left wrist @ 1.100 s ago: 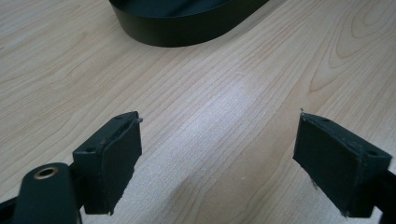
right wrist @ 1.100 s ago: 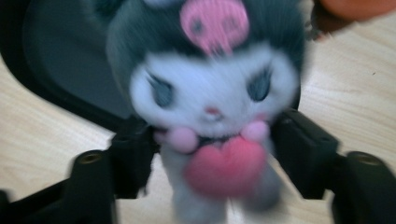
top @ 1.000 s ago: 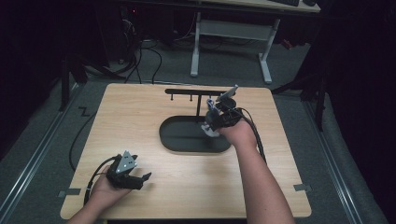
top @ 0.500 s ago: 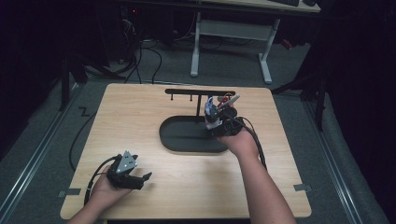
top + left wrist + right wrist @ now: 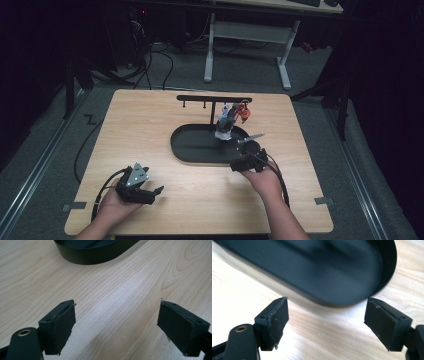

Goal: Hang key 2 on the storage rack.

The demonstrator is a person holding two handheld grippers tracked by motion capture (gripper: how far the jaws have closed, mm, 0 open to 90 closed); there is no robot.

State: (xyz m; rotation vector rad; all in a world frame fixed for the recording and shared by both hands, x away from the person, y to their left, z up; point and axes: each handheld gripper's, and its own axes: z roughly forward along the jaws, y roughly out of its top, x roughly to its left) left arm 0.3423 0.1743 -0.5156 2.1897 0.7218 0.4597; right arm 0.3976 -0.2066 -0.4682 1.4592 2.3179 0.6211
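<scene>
A black stand with an oval base (image 5: 195,147) and a T-shaped hook bar (image 5: 200,98) stands mid-table. A cluster of small grey, white and red trinkets (image 5: 231,119) hangs from the bar's right side down to the base. My right gripper (image 5: 243,160) hovers low at the base's front right edge. Its jaws have just been opening and stand open with nothing between them, and in the right gripper view (image 5: 325,322) they face the base's rim (image 5: 329,301). My left gripper (image 5: 145,190) rests open at the table's front left, over bare wood in the left gripper view (image 5: 116,325).
The wooden table (image 5: 150,130) has free room left of the stand and along its front. The base's rim (image 5: 87,258) lies ahead of the left gripper. A white desk frame (image 5: 245,35) stands on the floor beyond.
My right gripper has left the trinkets hanging on the bar, drawn back toward the person and sunk to the base's front right edge. The left gripper stayed put.
</scene>
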